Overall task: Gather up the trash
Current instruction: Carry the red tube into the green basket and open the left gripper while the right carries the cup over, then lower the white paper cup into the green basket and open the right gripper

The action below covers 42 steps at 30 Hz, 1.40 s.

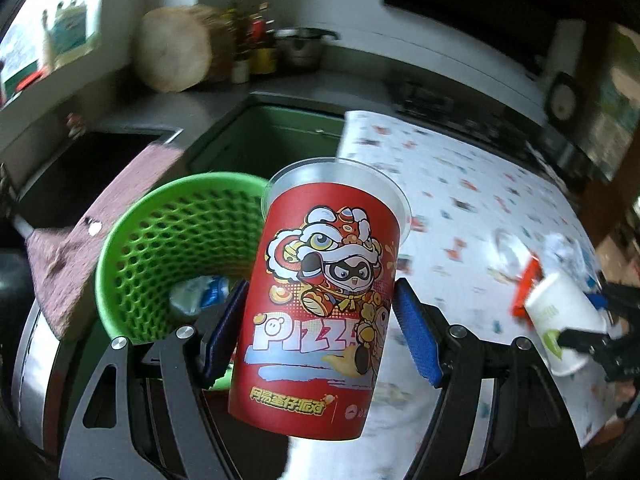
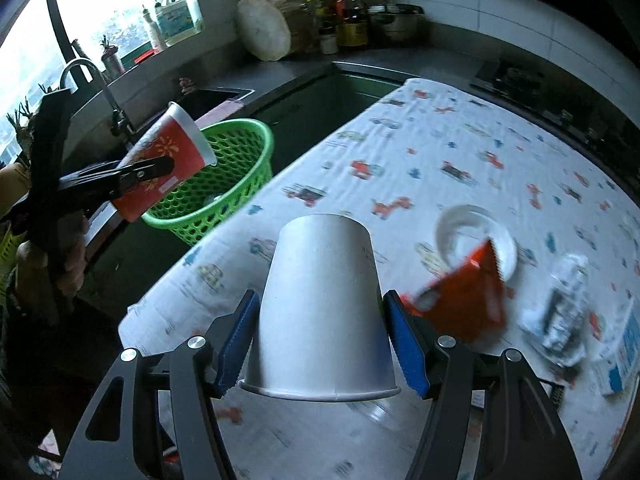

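Note:
My left gripper [image 1: 320, 292] is shut on a red printed cup [image 1: 324, 280] with a clear rim, held tilted in front of a green mesh basket [image 1: 168, 248]. In the right wrist view that red cup [image 2: 168, 160] hangs over the near rim of the basket [image 2: 228, 176], a person's hand behind it. My right gripper [image 2: 322, 300] is shut on a white paper cup [image 2: 320, 304], mouth towards the camera, above the printed tablecloth [image 2: 400, 152]. The white cup [image 1: 560, 320] also shows at the right of the left wrist view.
A red wrapper [image 2: 464, 304], a white dish [image 2: 476, 236], crumpled paper [image 2: 560, 312] and a blue-white carton [image 2: 620, 356] lie on the cloth at right. Some trash [image 1: 200, 296] lies in the basket. A sink and faucet [image 2: 92, 80] stand at left; a wooden block [image 2: 268, 28] and bottles at the back.

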{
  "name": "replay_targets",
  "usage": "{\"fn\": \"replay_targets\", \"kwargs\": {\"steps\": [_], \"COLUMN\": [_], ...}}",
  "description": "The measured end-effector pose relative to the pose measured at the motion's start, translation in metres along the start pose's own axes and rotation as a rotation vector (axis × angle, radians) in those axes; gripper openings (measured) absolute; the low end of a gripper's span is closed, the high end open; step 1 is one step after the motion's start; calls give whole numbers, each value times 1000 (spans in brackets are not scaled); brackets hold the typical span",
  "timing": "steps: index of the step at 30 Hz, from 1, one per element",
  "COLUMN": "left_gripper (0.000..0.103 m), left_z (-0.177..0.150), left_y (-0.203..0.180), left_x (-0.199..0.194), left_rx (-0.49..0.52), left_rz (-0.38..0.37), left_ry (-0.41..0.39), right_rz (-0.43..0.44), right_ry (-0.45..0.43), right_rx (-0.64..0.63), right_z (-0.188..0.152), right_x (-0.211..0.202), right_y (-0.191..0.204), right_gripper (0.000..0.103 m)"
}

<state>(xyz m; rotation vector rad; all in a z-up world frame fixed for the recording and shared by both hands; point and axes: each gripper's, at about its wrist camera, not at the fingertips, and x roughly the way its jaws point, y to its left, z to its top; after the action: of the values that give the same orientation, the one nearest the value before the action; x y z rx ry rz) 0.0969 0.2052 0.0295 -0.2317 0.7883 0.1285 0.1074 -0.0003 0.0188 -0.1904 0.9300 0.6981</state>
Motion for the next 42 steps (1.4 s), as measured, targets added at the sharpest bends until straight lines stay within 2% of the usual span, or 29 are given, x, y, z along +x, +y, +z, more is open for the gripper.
{"fn": "replay_targets", "kwargs": {"steps": [12, 21, 22, 30, 42], "left_gripper": [72, 74, 77, 79, 79], "left_z": [1, -1, -1, -4, -21], "left_y": [68, 96, 98, 109, 120], "left_x": [58, 73, 73, 60, 6], "left_rx": [-161, -239, -244, -270, -303], "left_rz": [81, 81, 85, 74, 100], "left_ry": [67, 93, 95, 69, -10], "right_rz": [40, 61, 64, 86, 118], "right_ry": [35, 53, 55, 61, 56], "right_rx": [-26, -56, -60, -74, -94], "right_z": [28, 47, 49, 64, 98], "right_x": [38, 58, 60, 75, 110], "right_y": [35, 55, 57, 68, 103], "right_gripper": [62, 62, 62, 62, 62]}}
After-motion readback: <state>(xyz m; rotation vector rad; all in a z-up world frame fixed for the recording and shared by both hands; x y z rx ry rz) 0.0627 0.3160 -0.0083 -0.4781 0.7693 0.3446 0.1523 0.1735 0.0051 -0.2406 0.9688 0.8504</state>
